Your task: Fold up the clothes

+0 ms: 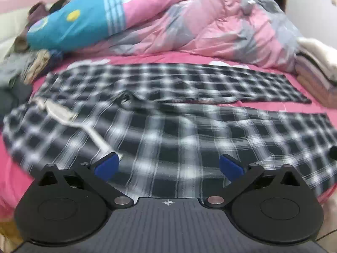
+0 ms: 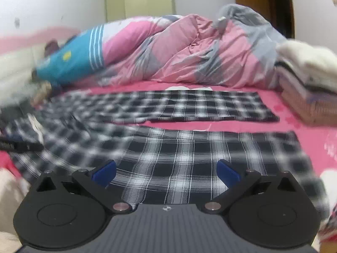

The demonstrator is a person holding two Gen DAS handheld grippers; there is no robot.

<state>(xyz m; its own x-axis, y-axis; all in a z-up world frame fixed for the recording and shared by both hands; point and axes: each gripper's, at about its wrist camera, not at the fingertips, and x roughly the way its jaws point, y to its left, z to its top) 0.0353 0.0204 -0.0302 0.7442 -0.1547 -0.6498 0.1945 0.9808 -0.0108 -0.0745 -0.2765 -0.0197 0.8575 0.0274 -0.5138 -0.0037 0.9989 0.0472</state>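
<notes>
Black-and-white plaid trousers (image 1: 160, 116) lie spread flat on the pink bed sheet (image 1: 12, 168), waist to the left and two legs running right. A beige waistband lining (image 1: 63, 113) shows at the waist. My left gripper (image 1: 168, 165) is open and empty, just above the near leg close to the waist. In the right wrist view the same trousers (image 2: 189, 154) lie flat. My right gripper (image 2: 166, 171) is open and empty over the near leg, further toward the leg ends.
A crumpled pink-and-grey duvet (image 1: 210, 27) and a blue-and-pink pillow (image 1: 80, 21) lie along the far side of the bed. Loose clothes (image 1: 25, 67) are piled at the left. Folded towels and blankets (image 2: 305, 84) are stacked at the right.
</notes>
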